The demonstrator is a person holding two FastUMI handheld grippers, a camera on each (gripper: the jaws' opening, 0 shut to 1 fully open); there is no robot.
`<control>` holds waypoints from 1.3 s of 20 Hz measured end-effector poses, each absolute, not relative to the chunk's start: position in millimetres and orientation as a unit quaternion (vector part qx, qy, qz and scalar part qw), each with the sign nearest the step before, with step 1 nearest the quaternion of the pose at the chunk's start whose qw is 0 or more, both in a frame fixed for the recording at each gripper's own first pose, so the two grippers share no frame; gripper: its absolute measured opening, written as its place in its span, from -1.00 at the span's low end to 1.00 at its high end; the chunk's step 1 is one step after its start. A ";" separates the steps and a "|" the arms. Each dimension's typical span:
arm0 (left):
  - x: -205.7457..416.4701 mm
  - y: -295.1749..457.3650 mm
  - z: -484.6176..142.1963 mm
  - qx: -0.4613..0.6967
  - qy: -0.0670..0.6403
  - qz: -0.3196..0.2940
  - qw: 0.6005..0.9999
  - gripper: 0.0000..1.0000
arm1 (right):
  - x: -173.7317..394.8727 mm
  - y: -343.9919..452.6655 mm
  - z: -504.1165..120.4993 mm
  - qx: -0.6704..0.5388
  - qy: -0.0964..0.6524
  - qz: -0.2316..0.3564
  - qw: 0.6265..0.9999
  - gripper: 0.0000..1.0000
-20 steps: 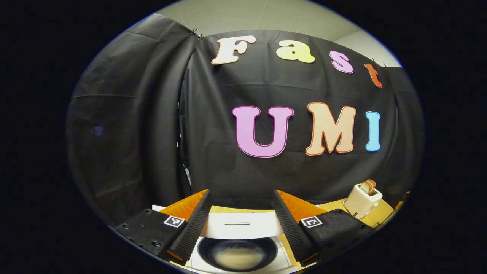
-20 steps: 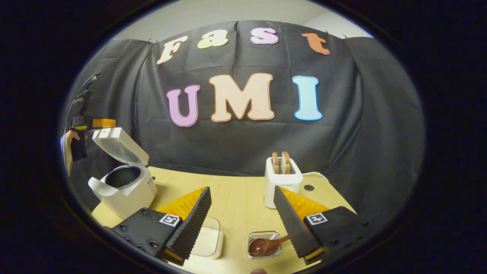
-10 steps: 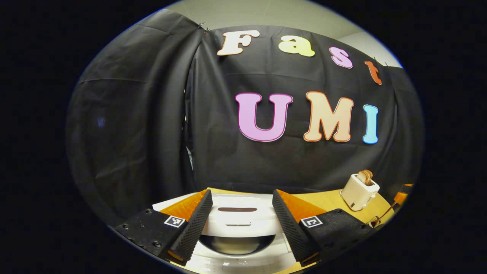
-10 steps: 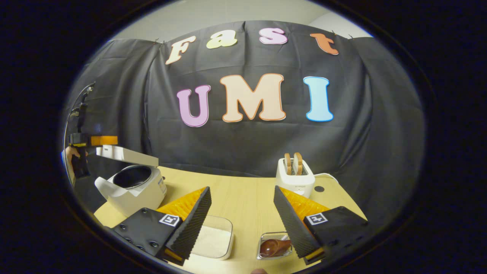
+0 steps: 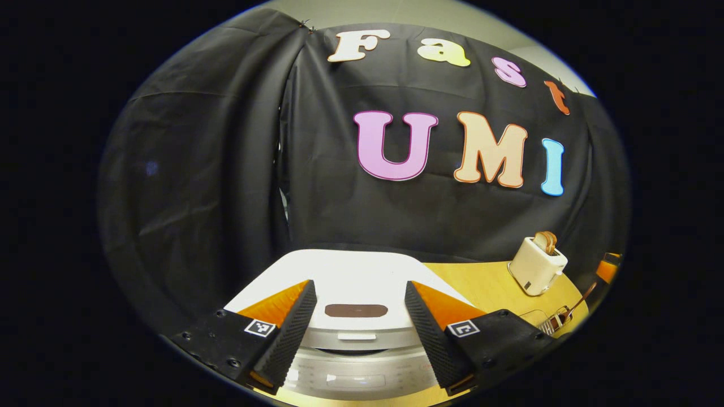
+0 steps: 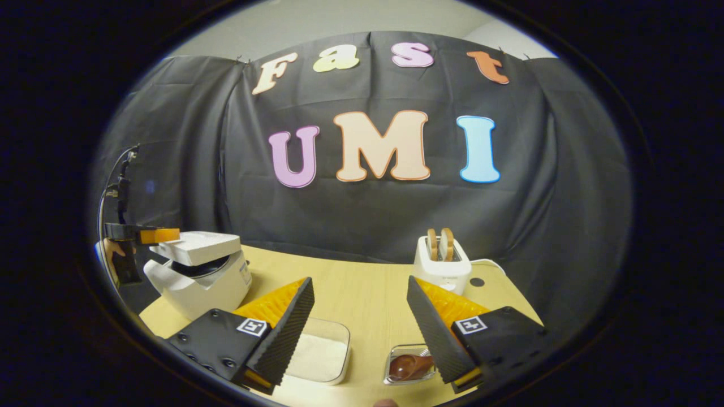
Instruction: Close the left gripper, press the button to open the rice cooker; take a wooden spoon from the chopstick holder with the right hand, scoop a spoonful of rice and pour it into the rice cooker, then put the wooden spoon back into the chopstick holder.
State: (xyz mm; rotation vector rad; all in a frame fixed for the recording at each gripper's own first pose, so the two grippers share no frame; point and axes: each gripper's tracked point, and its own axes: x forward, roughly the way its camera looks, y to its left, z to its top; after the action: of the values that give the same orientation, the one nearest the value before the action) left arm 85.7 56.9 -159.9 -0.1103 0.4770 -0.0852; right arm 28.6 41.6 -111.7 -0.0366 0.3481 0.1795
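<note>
The white rice cooker (image 6: 198,271) stands at the table's left; its lid (image 5: 350,271) is tipped down almost flat, with a dark gap under its front edge. My left gripper (image 5: 359,285) is open, its fingers spread over the lid's front; in the right gripper view the left gripper (image 6: 161,234) lies against the lid's near edge. My right gripper (image 6: 359,282) hovers open and holds nothing above the table. The wooden spoon (image 6: 407,364) lies in the clear chopstick holder (image 6: 396,376) below its right finger. A clear box of white rice (image 6: 322,356) sits under its left finger.
A white toaster (image 6: 442,263) with two bread slices stands at the back of the wooden table (image 6: 356,294), a cable hole beside it. A hand (image 6: 110,254) holds the left gripper at the far left. Black cloth walls close the booth behind.
The rice cooker's lid has swung from raised down to nearly closed, with the left gripper following it downward. The right gripper has shifted slightly left, still open.
</note>
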 end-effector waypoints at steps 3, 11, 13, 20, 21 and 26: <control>80.4 57.6 -173.3 -0.057 0.250 -0.042 0.966 0.87 | 28.4 44.6 -112.1 -0.021 0.174 0.091 0.980 1.00; 63.0 57.4 -212.9 -0.017 0.296 -0.052 0.954 0.89 | 28.1 46.2 -116.0 -0.032 0.177 0.093 0.979 1.00; 64.5 59.0 -212.4 -0.015 0.295 -0.051 0.954 0.89 | 27.6 47.0 -117.3 -0.033 0.179 0.094 0.979 1.00; 62.0 54.8 -205.9 -0.001 0.275 -0.064 0.959 0.92 | 24.1 54.1 -108.1 -0.020 0.166 0.100 0.981 1.00; 62.5 55.4 -192.5 0.008 0.253 -0.063 0.965 0.96 | 24.2 54.5 -102.2 -0.015 0.157 0.100 0.982 1.00; 47.5 25.9 -116.7 0.011 0.144 -0.088 0.986 0.92 | 18.7 54.6 -76.0 0.005 0.118 0.089 0.989 1.00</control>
State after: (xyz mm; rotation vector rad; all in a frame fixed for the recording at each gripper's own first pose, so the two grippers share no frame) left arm 47.5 25.9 -116.7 0.0220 0.2902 -0.1771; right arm 18.7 54.6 -76.0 0.0091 0.2377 0.1788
